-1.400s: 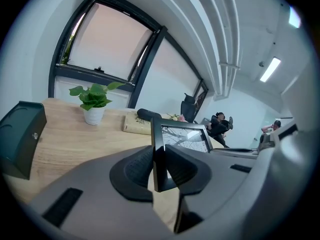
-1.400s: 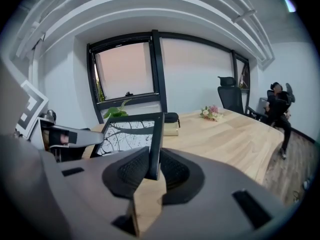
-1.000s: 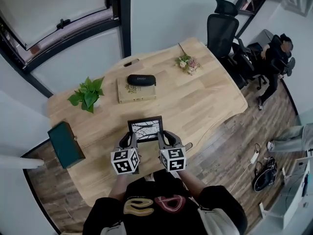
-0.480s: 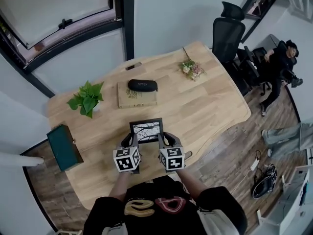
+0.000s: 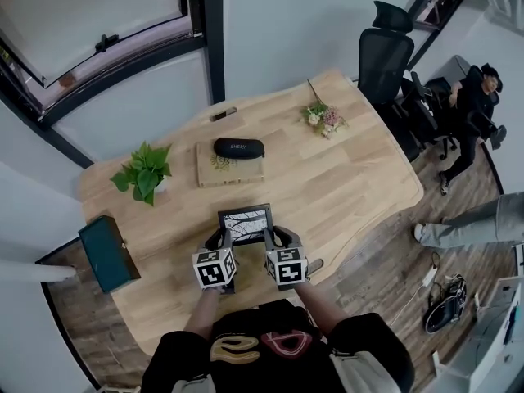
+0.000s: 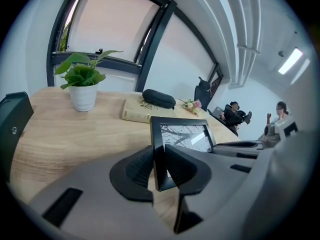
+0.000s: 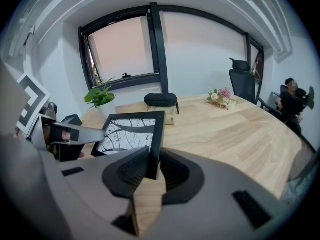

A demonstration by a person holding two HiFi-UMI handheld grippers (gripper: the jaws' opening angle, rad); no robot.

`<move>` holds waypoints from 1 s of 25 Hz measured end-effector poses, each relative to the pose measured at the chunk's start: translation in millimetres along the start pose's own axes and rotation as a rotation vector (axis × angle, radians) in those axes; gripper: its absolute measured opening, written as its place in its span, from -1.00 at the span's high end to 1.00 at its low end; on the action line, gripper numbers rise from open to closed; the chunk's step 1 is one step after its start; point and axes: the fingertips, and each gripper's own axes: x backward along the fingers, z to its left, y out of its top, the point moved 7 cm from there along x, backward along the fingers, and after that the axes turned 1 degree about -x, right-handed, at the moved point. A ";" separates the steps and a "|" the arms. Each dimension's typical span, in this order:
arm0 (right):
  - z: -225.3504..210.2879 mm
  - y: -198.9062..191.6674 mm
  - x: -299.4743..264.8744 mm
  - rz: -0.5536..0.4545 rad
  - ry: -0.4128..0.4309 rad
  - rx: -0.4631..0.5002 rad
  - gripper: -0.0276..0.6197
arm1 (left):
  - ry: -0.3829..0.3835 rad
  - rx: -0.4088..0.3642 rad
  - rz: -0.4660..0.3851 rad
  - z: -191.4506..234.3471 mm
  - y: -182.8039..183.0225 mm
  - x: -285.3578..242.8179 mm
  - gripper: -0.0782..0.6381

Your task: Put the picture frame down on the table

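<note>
Picture frame point(image 5: 244, 223): spans both grippers, long axis left to right, apparently just above the tabletop point(image 5: 352, 178).
Left hand-held gripper point(image 6: 159, 168): clamped on the frame's left edge.
Right hand-held gripper point(image 7: 150, 170): clamped on its right edge.
Coming move: straight down, both hands equally near.

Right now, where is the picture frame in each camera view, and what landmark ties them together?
Head view: picture frame at lower centre of the picture.
Left gripper view: frame just right of centre, left edge pinched in the jaws.
Right gripper view: frame left of centre, right edge pinched in the jaws.
Shared landmark: the potted plant, beyond the frame to its left.
</note>
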 end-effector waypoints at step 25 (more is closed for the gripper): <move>-12.1 -26.8 -34.2 0.127 -0.019 0.009 0.67 | 0.026 -0.014 0.129 6.1 -24.9 -37.4 0.55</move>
